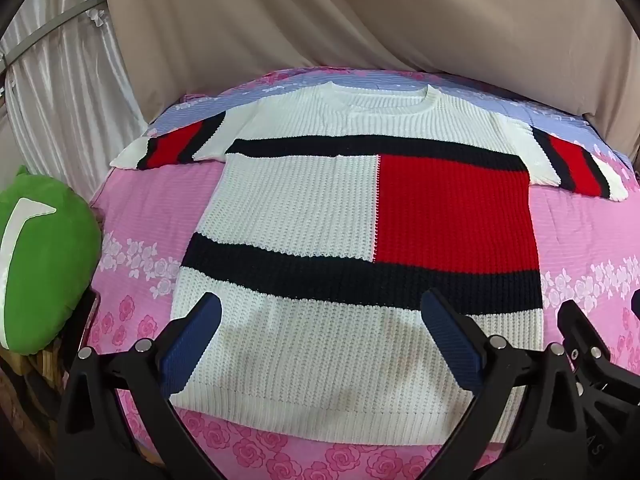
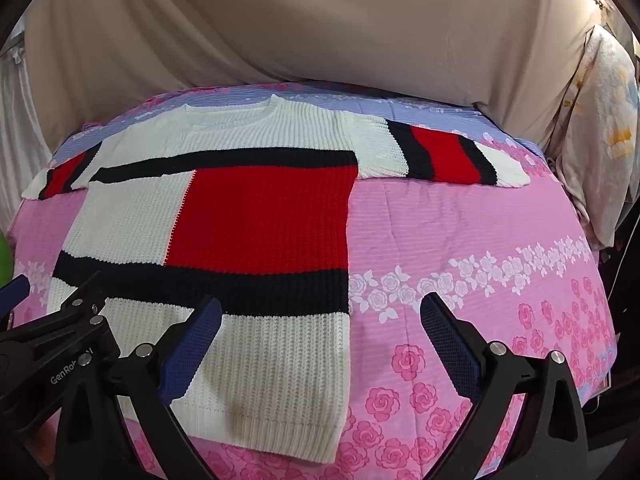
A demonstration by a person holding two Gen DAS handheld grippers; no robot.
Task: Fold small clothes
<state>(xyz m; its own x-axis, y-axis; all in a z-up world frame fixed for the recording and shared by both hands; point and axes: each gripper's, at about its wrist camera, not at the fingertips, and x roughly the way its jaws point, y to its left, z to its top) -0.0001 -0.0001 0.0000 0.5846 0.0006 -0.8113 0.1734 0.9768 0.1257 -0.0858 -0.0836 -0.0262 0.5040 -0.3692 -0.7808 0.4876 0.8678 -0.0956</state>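
A knitted short-sleeved sweater [image 1: 304, 220] [image 2: 256, 216] in white, red and dark navy blocks lies flat and face up on the bed, collar at the far end, both sleeves spread out. My left gripper [image 1: 320, 332] hovers open above the white hem band, with nothing between its blue pads. My right gripper [image 2: 320, 332] is open too, over the sweater's lower right corner and the pink sheet beside it. Part of the right gripper [image 1: 580, 344] shows at the right edge of the left wrist view, and the left gripper [image 2: 60, 320] shows at the lower left of the right wrist view.
The bed is covered with a pink rose-print sheet [image 2: 480, 264] that turns lilac-blue at the far end. A green plush cushion [image 1: 44, 264] sits off the bed's left side. A beige drape [image 1: 360, 20] hangs behind the bed, and a floral fabric [image 2: 600, 120] hangs at the right.
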